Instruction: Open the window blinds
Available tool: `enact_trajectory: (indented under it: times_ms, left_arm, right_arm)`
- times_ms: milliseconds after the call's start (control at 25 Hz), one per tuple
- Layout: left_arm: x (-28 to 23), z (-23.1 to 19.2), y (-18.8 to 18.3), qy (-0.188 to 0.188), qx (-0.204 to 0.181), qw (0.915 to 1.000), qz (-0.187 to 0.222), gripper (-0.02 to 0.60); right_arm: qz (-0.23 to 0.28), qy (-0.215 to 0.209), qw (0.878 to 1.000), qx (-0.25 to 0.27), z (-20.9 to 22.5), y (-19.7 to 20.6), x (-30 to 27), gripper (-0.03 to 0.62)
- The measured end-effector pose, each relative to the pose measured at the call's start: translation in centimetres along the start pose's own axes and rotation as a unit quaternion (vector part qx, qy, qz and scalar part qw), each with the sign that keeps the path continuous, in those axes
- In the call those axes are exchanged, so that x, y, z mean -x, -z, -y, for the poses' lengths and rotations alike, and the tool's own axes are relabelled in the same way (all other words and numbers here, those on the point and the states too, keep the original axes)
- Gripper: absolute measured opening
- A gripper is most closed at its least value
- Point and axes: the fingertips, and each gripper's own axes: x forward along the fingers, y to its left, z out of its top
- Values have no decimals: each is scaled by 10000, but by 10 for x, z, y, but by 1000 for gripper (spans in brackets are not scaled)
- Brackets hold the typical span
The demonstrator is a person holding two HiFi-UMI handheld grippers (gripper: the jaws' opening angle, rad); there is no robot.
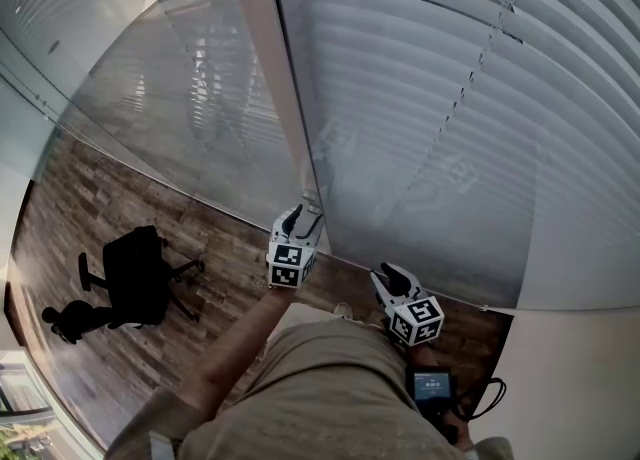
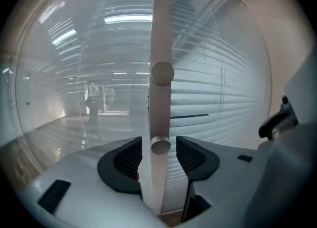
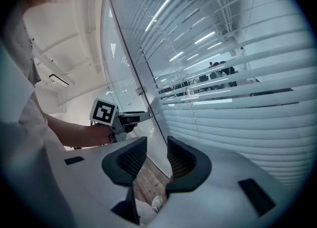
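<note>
White slatted blinds (image 1: 480,148) hang behind a glass wall, also seen in the left gripper view as blinds (image 2: 213,103) and in the right gripper view as blinds (image 3: 247,108). A pale upright frame post (image 1: 285,98) divides the glass. The post carries two round knobs, the lower knob (image 2: 161,145) and the upper knob (image 2: 162,73). My left gripper (image 1: 303,213) is up against the post, its jaws open on either side of the lower knob with a gap on both sides. My right gripper (image 1: 390,273) hangs lower right, open with nothing between its fingers (image 3: 181,160).
A thin cord (image 1: 480,58) runs down the blinds. Left of the post is a bare glass panel (image 1: 170,98) with reflections. A black office chair (image 1: 135,273) stands on the wooden floor (image 1: 80,228). A small dark device (image 1: 432,385) with a cable sits at the person's hip.
</note>
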Motion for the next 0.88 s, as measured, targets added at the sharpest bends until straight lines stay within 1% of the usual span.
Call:
enact_trajectory:
  times_ms: [120, 200, 280, 320, 400, 480, 600, 720, 880]
  left_arm:
    - [-6, -1, 2, -180, -204, 9996, -121, 222]
    - [-12, -1, 5, -199, -225, 9993, -200, 194]
    - [-15, 2, 6, -176, -264, 9992, -256, 148]
    - [-15, 2, 7, -175, -266, 9991, -266, 137]
    - [-14, 2, 6, -184, -199, 9993, -271, 135]
    - [-14, 1, 6, -164, -39, 9995, -268, 133]
    - [-13, 0, 6, -46, 402, 9987, -324, 133]
    - [-12, 0, 6, 85, 814, 9959, -386, 132]
    - [-12, 0, 6, 276, 1326, 9899, -411, 132]
  right_arm:
    - [13, 8, 10000, -11, 1, 0, 0, 133]
    - [18, 5, 10000, -6, 4, -2, -1, 133]
    - [21, 16, 10000, -15, 6, -2, -1, 133]
    - [22, 25, 10000, -24, 6, -1, 0, 133]
    - [23, 37, 10000, -39, 7, 0, 0, 133]
    - [24, 37, 10000, -42, 7, 0, 0, 133]
    - [13, 24, 10000, -27, 6, 0, 0, 133]
    - [-7, 11, 10000, -24, 5, 1, -1, 133]
    - [-27, -19, 10000, -28, 5, 0, -3, 133]
